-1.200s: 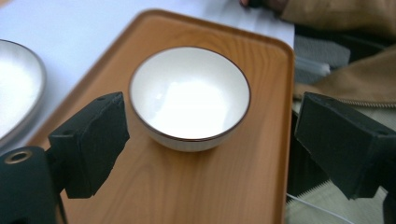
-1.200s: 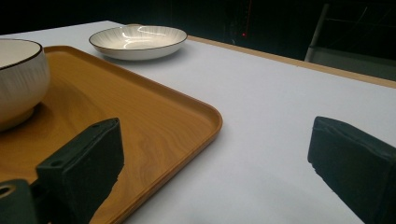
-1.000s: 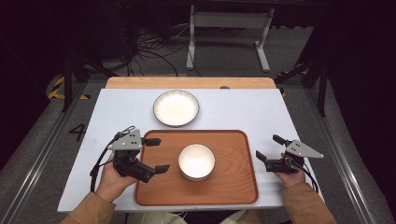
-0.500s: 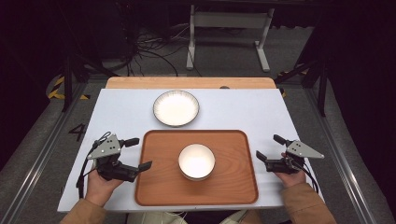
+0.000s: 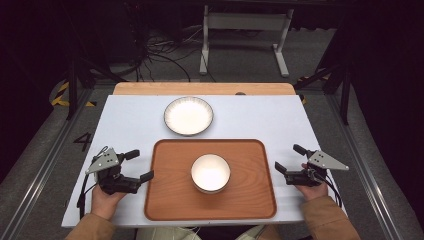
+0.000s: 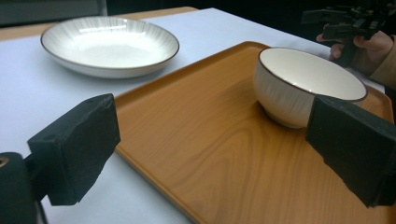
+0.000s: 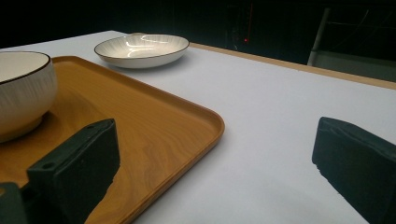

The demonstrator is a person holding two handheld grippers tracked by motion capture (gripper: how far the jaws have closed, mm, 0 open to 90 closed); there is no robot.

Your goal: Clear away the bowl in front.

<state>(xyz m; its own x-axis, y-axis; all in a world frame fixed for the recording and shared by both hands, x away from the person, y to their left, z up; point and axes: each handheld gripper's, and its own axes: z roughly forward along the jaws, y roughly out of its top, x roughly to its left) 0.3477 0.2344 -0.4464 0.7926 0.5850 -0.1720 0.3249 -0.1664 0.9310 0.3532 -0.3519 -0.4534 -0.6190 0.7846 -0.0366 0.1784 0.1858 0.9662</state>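
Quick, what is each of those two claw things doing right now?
Left gripper: open, just widened, holding nothing.
Right gripper: open, holding nothing.

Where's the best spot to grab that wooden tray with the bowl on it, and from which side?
Probably the two short side rims of the brown wooden tray, one tool from each side, level. The raised lip gives the pads a hold, and the white ribbed bowl sits in the middle, so weight should stay balanced.

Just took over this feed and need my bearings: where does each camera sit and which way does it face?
High view: above the person's side, looking down on the tray; forearms and both grippers show.
Left gripper view: rides the left gripper, open jaws facing the bowl.
Right gripper view: rides the right gripper, open jaws facing the plate.
All share bowl, plate, tray.
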